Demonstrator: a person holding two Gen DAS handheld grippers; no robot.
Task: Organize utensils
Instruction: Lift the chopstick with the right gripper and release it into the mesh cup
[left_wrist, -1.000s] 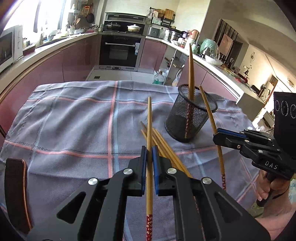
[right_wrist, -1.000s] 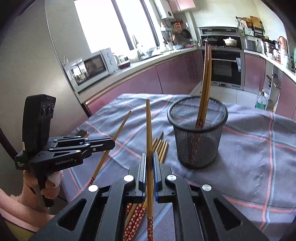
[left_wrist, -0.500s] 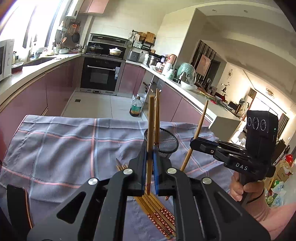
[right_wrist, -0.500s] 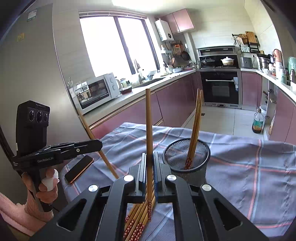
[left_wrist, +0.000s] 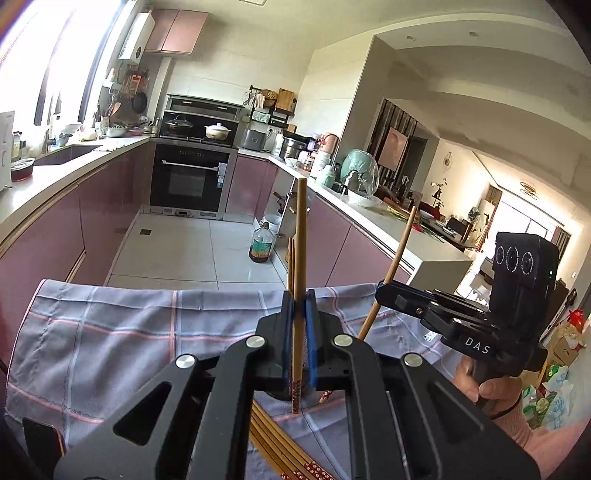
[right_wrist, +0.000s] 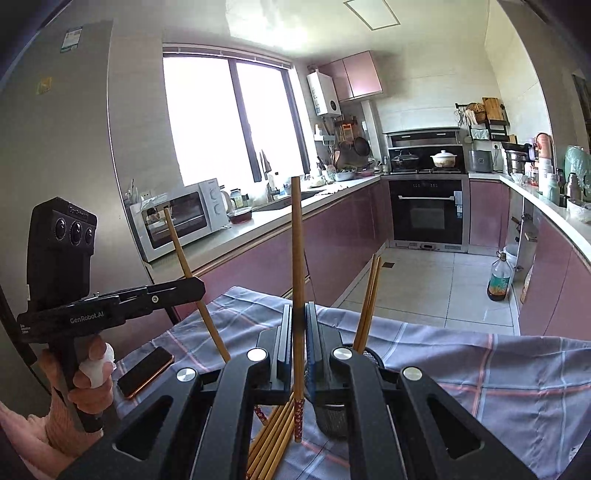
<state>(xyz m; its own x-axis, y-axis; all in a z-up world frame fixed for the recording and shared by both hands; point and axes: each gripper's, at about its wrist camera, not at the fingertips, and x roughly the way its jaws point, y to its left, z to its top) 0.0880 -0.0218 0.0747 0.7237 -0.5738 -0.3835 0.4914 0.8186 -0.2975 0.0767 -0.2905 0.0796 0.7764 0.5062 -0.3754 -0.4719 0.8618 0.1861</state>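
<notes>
The left gripper (left_wrist: 298, 332) is pinching a long bamboo chopstick with a red patterned end (left_wrist: 300, 266) between its blue-padded jaws, the stick standing nearly upright with the patterned end hanging below the pads. The right gripper (right_wrist: 296, 343) clamps a second bamboo chopstick (right_wrist: 297, 258) the same way, bare tip up, decorated end down. Seen from the left wrist, the right gripper's stick leans a little, its top tipped away from the left hand's.

Just beyond and below the right gripper's jaws stands the round black wire-mesh holder (right_wrist: 332, 417), largely hidden behind the right finger, with two chopsticks (right_wrist: 369, 299) already leaning in it. The holder sits near the middle of the grey checked tablecloth (right_wrist: 480, 369) (from the left wrist view the gripper's own body hides it entirely). By my reading the right hand is the nearer one: its stick hangs just short of the rim and slightly to the left of it, long axis already close to vertical, so the drop should need only a small carry over the mouth.

The loose chopsticks (right_wrist: 273, 435) not yet sorted lie flat on the cloth toward its near edge, beneath both grippers. A dark phone (right_wrist: 146, 371) lies by the cloth's left edge.
</notes>
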